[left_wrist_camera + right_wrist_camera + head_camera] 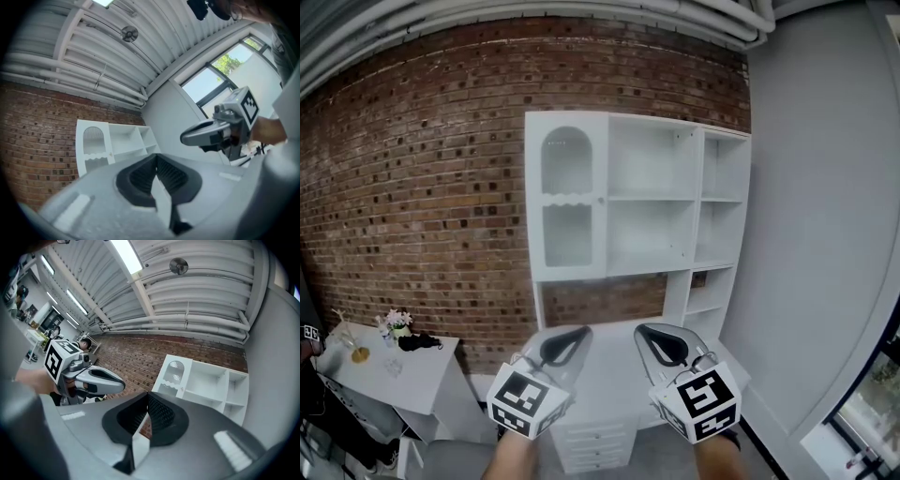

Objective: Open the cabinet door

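Observation:
A white cabinet (652, 197) stands against the brick wall. Its door (567, 197), with an arched window above and a second pane below, is closed on the cabinet's left side, with a small knob (602, 200) at its right edge. To the door's right are open shelves. My left gripper (572, 336) and right gripper (652, 334) hover side by side well below and in front of the cabinet, both shut and empty. The door (93, 144) appears far off in the left gripper view, beyond the left gripper (155, 163). Beyond the right gripper (146, 401), the door (173, 375) is likewise distant.
A small white side table (412, 375) with flowers (397, 322) and a glass stands at the lower left. White drawers (595, 448) sit below the cabinet's desk top. A grey wall (816, 234) closes the right side, with a window at the bottom right.

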Action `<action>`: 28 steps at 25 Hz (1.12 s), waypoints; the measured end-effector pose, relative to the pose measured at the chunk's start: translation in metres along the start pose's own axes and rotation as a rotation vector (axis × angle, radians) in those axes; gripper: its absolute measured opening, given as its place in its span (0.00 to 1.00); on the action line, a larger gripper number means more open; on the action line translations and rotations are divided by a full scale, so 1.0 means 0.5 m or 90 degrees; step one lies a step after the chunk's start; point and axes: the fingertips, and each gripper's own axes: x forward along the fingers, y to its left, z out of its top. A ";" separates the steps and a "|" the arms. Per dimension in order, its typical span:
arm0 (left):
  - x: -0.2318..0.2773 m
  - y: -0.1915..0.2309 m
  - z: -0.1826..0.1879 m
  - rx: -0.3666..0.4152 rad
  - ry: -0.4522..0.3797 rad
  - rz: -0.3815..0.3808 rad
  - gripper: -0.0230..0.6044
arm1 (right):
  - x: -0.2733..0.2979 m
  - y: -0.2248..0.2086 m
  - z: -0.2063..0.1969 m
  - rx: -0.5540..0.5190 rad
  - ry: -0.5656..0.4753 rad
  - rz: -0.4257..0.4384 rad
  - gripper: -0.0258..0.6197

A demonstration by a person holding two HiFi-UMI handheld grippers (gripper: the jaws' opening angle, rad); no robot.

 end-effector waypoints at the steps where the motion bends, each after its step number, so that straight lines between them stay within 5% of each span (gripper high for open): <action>1: 0.006 -0.002 0.000 0.002 0.001 -0.002 0.04 | 0.001 -0.006 0.000 -0.012 -0.001 -0.004 0.05; 28: 0.278 0.042 -0.132 0.029 0.060 0.099 0.04 | 0.158 -0.254 -0.180 -0.041 -0.032 0.077 0.05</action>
